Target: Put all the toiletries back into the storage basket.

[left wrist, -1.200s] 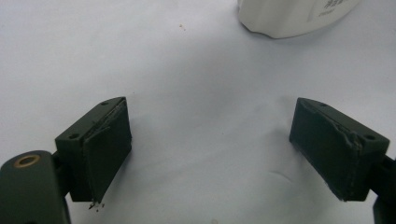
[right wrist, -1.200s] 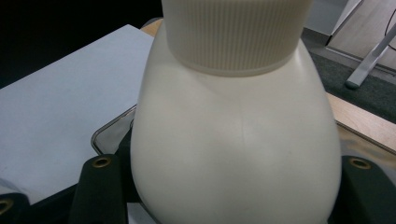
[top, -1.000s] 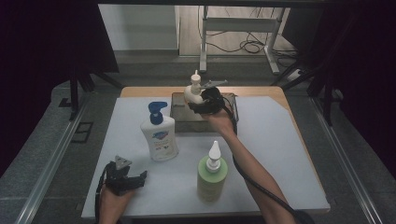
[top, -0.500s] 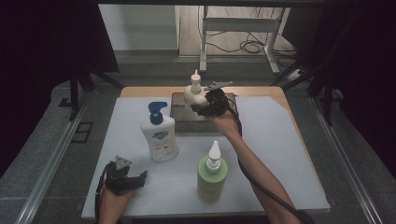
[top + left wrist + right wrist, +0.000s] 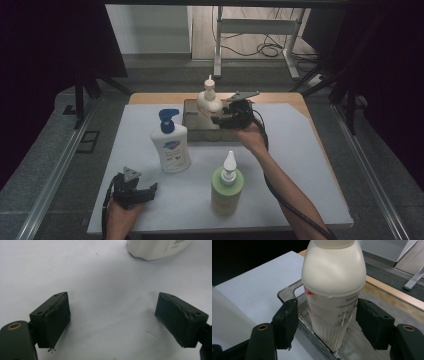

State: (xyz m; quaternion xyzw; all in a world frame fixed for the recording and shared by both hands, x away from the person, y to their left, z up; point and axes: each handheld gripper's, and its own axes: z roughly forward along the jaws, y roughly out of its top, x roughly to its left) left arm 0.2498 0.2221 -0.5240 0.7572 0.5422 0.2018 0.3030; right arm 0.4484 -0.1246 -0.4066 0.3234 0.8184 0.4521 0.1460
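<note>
The right gripper is easing back from the white bottle, sliding a little toward the near side of the desk compared with a second ago. The bottle itself is staying put: it is standing upright in the metal tray at the middle of the far edge, just inside the tray's rim.

In the right gripper view the right gripper is standing open, its jaws flanking the lower part of the bottle with a slim gap showing on each side, so the pads are not pressing on it. The jaw width is hardly changing over this second.

The left gripper is resting at the near left corner and is not shifting. Its jaws are spread wide over bare desk with nothing between them, and the base of the pump bottle is sitting just beyond them.

Judging from this, the white bottle is looking delivered to the tray, and the right hand is clearing away from it rather than taking hold. The pump bottle, left of centre, and the green bottle, near the front edge, are both standing outside the tray, so they are probably waiting their turn.
</note>
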